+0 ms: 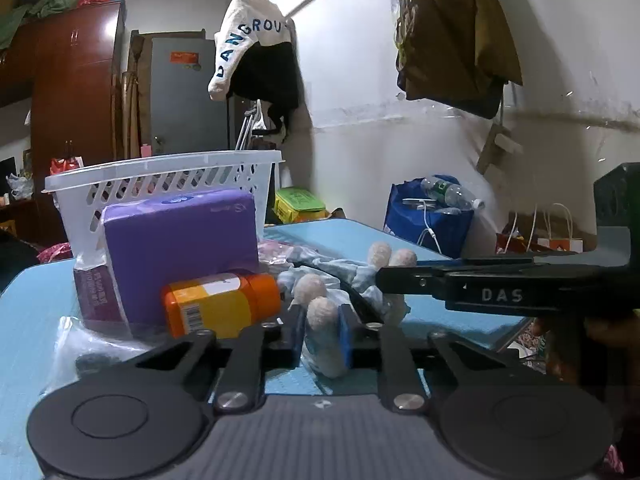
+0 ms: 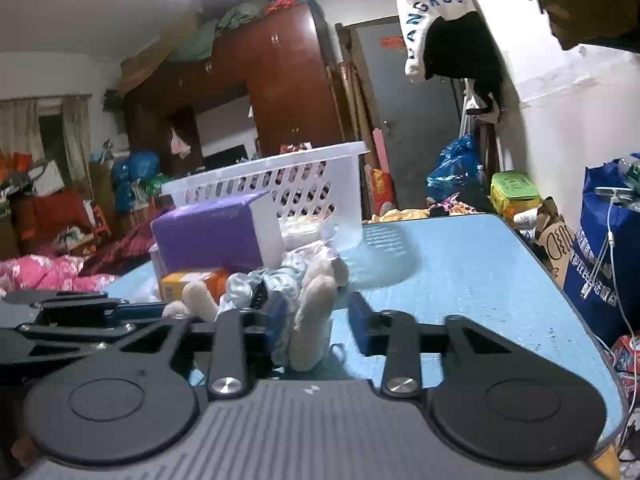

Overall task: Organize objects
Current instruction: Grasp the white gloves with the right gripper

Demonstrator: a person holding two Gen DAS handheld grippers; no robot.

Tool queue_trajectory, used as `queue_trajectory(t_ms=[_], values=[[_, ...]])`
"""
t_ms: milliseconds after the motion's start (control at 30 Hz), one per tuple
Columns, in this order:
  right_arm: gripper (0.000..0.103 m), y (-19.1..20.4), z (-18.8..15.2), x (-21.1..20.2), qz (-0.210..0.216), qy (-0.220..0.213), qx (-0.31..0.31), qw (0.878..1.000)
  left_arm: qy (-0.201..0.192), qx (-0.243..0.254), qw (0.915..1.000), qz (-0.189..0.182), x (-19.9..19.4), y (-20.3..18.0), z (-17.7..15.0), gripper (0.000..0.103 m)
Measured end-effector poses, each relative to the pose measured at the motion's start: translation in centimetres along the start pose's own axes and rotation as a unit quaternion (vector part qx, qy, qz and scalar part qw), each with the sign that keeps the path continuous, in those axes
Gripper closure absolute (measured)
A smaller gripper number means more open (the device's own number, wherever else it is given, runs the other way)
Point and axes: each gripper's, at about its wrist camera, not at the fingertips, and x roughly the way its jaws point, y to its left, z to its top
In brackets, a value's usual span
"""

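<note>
Left gripper: my left gripper (image 1: 322, 326) is clamped on one beige limb of the plush toy (image 1: 320, 312), its blue pad pressed to the limb's right side.
Plush toy: it lies on the blue table (image 1: 440, 312) just ahead of my tools, a soft doll in pale blue clothing with beige limbs sticking up; in the right wrist view the toy (image 2: 308, 304) sits centre frame.
Right gripper: my right gripper (image 2: 316, 320) has a second beige limb between its fingers; the left blue pad touches it, while a gap shows on the right side, so I cannot tell whether this grip is firm. In the left wrist view the same tool (image 1: 400, 278) reaches in from the right, level with the toy.
Left of the toy: an orange bottle (image 1: 222, 306) with a yellow label lies on its side, touching a purple package (image 1: 180, 248) that stands behind it.
Behind: a white slotted basket (image 1: 168, 172) stands on the table beyond the purple package.
Surface: crinkled clear plastic wrap (image 1: 80, 340) lies on the table at the left edge.
Room: a dark red wardrobe (image 1: 76, 80) at left, a grey door (image 1: 184, 96) beside it, a white garment (image 1: 244, 40) with blue lettering hanging from the wall, a blue bag (image 1: 428, 220) on the floor at right.
</note>
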Motion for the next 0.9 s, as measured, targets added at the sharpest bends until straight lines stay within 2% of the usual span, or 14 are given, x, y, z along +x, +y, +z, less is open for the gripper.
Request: queue_trajectory(t_ms=[133,633,767,900], values=[[0.087,0.3,-0.1,-0.7,0.002,-0.011,-0.013,1.000,-0.010,0.000,0.9999,-0.003,-0.5,0.3,-0.1,0.086],[0.089,3.7,3.4,-3.2,0.030,-0.078,-0.049,0.995,-0.102,-0.006,0.9941,-0.038,-5.5,2.8,2.8,0.087],[0.089,5.5,6.7,-3.0,0.031,-0.117,-0.075,0.990,-0.143,0.019,0.9891,-0.029,-6.6,3.8,5.9,0.087],[0.089,7.0,11.5,-0.6,0.026,-0.144,-0.097,0.984,-0.169,0.043,0.9847,0.009,-5.9,5.3,10.7,0.087]])
